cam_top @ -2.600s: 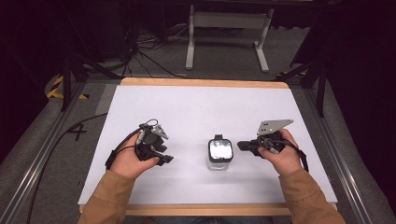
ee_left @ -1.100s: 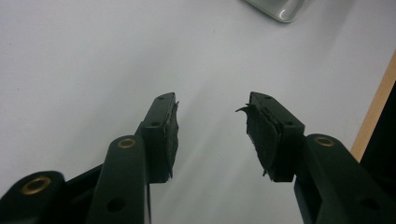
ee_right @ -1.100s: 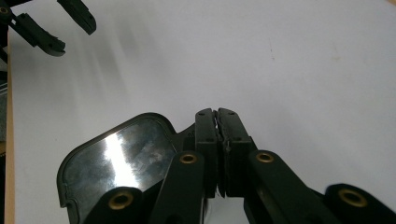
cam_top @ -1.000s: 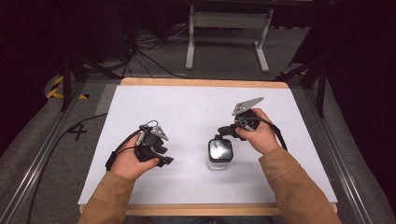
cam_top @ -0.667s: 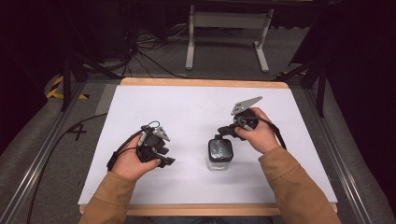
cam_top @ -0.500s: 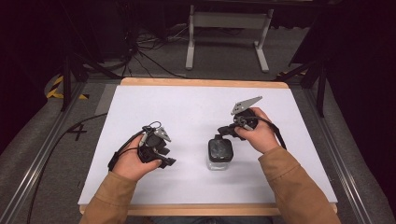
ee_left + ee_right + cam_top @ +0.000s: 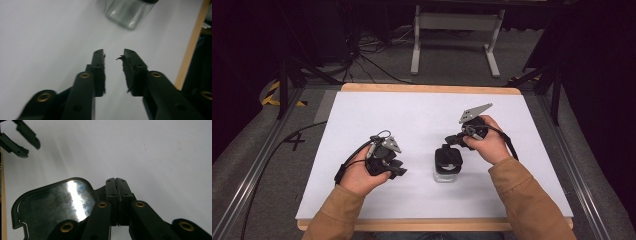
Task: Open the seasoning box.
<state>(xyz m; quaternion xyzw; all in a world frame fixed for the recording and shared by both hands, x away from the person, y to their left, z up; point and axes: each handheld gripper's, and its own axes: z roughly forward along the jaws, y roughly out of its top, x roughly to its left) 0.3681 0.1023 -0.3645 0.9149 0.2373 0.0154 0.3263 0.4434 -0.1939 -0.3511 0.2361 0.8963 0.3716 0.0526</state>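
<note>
High view, a person in tan sleeves works at a white worktop [image 7: 422, 115] with a wooden edge, a tool in each hand and a small clear glass jar with a black lid [image 7: 447, 165] standing between them, toward the near edge. The right tool [image 7: 451, 143] reaches in from the jar's far right side, its tip just at the lid's rim; in the right gripper view its black jaws are pressed together with no gap, and the lid's glossy dark top [image 7: 55, 205] lies immediately to their left (whether a tab or edge of the lid is pinched between them cannot be told). The left tool [image 7: 398, 171] rests on the worktop well to the jar's left, pointing toward it; in the left gripper view its jaws stand partly apart around nothing, and the jar's glass base [image 7: 127, 12] sits straight ahead of them with bare worktop between. Judged from this layout, the right hand is the nearer one, and any lifting or turning of the lid would likely fall to it while the left closes in to steady the body. Nothing lies in the path of either tool.
</note>
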